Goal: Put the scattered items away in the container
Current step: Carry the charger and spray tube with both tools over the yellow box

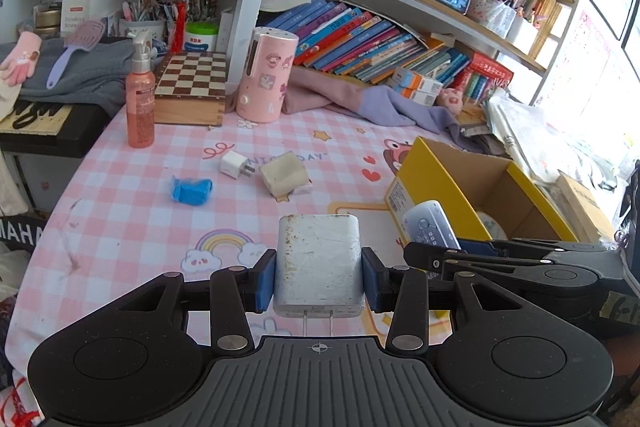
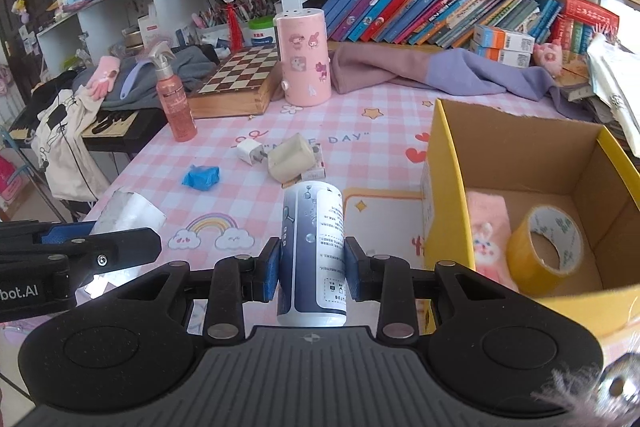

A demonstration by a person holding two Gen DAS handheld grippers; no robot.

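Box [image 2: 452, 163] lies ahead-right of both my tongs, open top up. Right gripper [image 2: 312, 269] nearer — box just beside it — clamped on upright bottle [image 2: 314, 251]. Left gripper [image 1: 319, 273] farther left, clamped on white charger [image 1: 319, 259], prongs toward me. Three items left on table [image 1: 132, 195].

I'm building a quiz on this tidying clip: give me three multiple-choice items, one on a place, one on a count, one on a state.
1. Where is the yellow tape roll?
A. inside the cardboard box
B. on the chessboard
C. on a shelf

2. How many wall chargers show?
A. one
B. two
C. four

3. The right gripper is
A. open, empty
B. shut on a cylindrical container
C. shut on the tape

A: it lies on the box floor. B: a large charger in the left gripper, a small charger on the tablecloth. B: pads clamp its sides.
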